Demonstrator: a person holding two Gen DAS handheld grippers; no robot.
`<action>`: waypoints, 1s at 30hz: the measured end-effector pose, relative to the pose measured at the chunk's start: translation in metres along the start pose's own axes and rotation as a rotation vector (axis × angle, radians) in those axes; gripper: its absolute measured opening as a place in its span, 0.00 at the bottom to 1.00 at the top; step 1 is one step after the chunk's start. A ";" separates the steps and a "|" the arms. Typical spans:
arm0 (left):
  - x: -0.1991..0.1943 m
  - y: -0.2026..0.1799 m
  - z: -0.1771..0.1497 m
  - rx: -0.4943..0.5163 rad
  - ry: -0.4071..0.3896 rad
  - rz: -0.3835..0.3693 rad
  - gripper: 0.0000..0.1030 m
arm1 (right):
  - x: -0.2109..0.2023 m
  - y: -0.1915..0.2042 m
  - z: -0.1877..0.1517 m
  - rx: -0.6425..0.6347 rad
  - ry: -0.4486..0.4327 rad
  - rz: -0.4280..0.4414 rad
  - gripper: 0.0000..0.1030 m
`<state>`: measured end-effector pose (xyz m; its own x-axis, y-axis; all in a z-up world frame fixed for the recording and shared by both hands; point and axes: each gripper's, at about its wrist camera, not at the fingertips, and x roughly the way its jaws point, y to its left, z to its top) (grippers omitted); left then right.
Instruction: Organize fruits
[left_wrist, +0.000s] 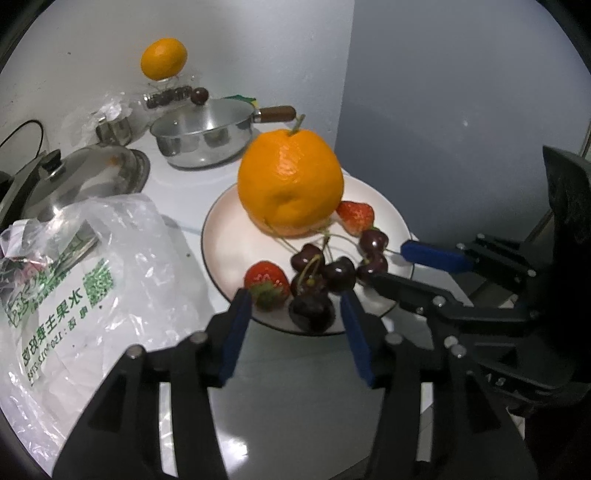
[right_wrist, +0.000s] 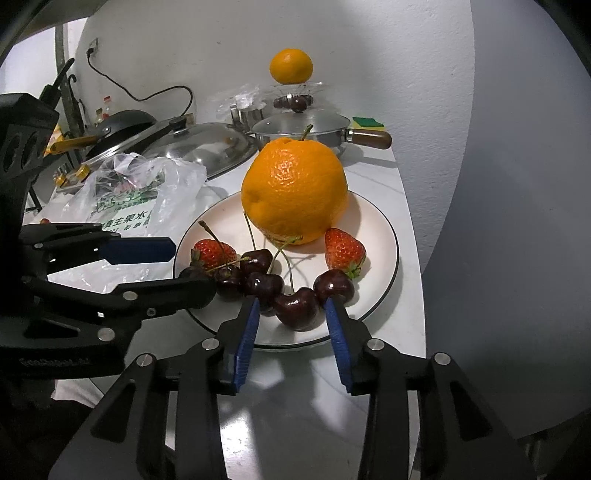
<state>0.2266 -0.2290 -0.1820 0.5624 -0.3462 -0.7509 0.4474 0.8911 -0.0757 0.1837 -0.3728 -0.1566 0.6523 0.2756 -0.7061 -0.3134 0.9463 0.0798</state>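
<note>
Plate (right_wrist: 384, 236) holding orange (right_wrist: 293, 192), strawberries and cherries (right_wrist: 295, 304); left gripper (left_wrist: 295, 299) part open, empty, cherries just beyond its tips; right gripper (right_wrist: 291, 306) part open, straddling one cherry, pads apparently not pressing

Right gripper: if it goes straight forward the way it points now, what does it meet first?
Most likely the dark cherry lying between the open right gripper fingertips at the near edge of the white plate; exact depth is unclear.

Two close wrist views, angled down, sharing the plate (left_wrist: 221, 236).
</note>
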 end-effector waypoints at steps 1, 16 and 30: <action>-0.002 0.001 -0.001 0.000 -0.003 -0.002 0.50 | -0.001 0.001 0.000 0.000 -0.002 -0.003 0.39; -0.050 0.022 -0.015 -0.031 -0.087 0.024 0.74 | -0.025 0.030 0.003 -0.010 -0.044 -0.046 0.49; -0.103 0.055 -0.036 -0.066 -0.197 0.048 0.93 | -0.050 0.066 0.012 0.002 -0.093 -0.092 0.57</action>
<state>0.1686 -0.1338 -0.1324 0.7099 -0.3480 -0.6124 0.3741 0.9229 -0.0908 0.1388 -0.3221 -0.1075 0.7394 0.2023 -0.6422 -0.2483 0.9685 0.0192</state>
